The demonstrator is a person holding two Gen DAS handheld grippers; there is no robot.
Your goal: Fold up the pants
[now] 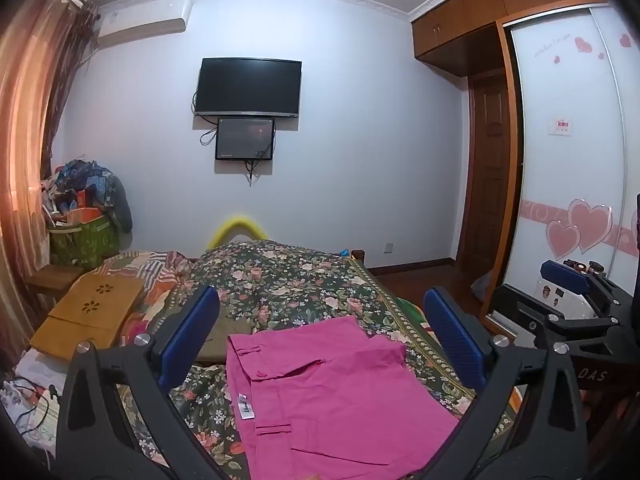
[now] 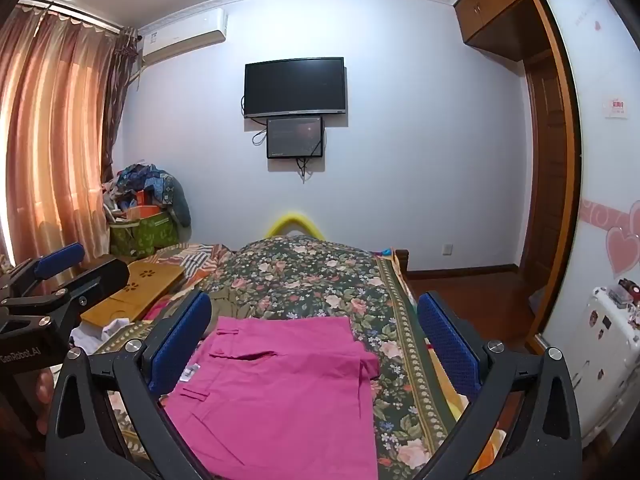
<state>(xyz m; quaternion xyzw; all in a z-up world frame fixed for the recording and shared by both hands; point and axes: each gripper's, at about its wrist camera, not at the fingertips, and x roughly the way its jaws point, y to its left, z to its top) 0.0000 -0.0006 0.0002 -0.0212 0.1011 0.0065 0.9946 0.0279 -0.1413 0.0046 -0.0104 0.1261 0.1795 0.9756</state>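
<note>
The black body of the left gripper [image 2: 60, 258] reads "GenRobot.AI"; the right gripper [image 1: 568, 276] shows the letters "DAS".

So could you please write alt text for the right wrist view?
Folded pink pants lie on a floral bedspread, framed by the open right gripper holding nothing. Beyond, a dark TV hangs on the wall.

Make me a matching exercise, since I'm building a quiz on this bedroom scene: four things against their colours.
Things:
1. pants
2. television
3. folding table
4. storage bag

Colours:
A. green
B. pink
C. light wood
D. black

Pairs: 1-B, 2-D, 3-C, 4-A
</note>
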